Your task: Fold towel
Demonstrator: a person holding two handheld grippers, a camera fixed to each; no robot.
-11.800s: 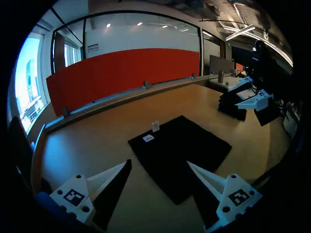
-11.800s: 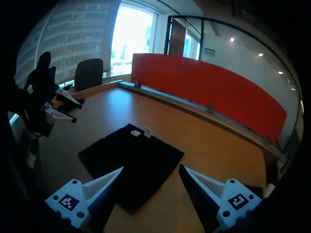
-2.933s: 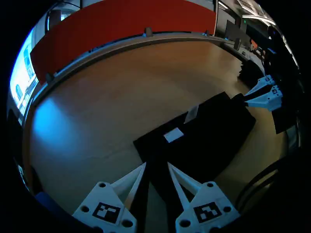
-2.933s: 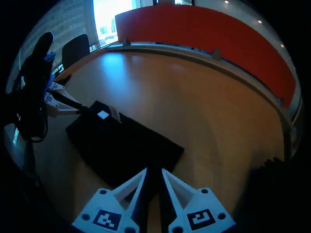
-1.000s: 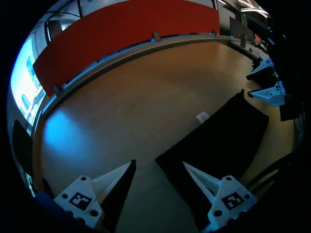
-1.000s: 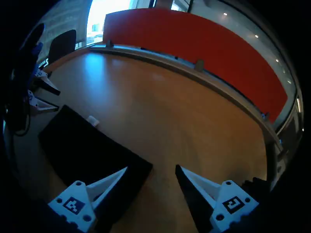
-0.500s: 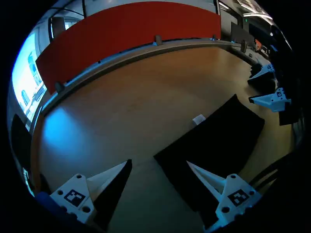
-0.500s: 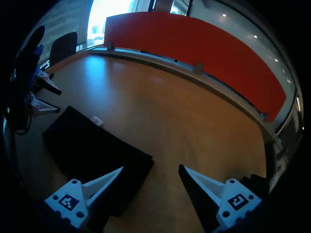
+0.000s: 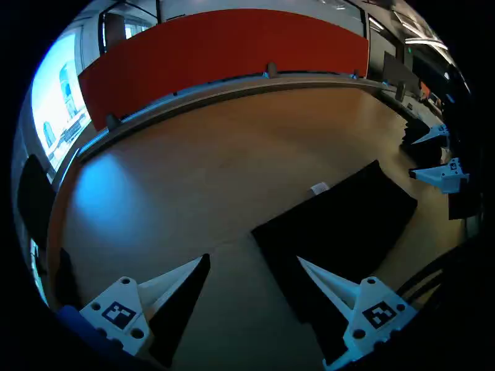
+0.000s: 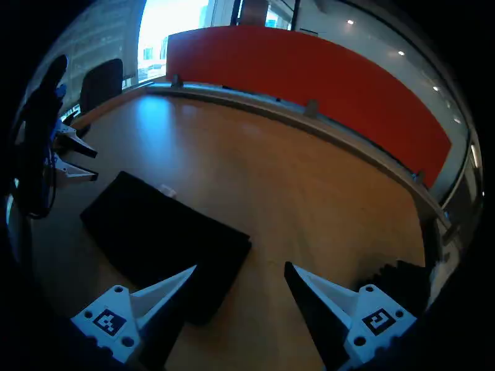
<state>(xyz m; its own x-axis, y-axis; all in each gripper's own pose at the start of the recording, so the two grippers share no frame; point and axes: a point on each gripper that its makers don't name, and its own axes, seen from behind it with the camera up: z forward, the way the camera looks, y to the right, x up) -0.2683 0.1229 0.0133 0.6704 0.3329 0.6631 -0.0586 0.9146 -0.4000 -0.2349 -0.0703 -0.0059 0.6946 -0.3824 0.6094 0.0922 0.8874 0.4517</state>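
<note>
Hovering over the desk (image 9: pixel 185 167), left claw (image 9: pixel 253 258) and right claw (image 10: pixel 240 266) both gape empty near the towel (image 9: pixel 337 216), lying flat and folded; a careless pinch could snag one layer and undo the fold.

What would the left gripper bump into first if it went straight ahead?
Probably the bare wooden table, just beside the near corner of the black towel. The left gripper is open and angled down at it, though depth is unclear.
</note>
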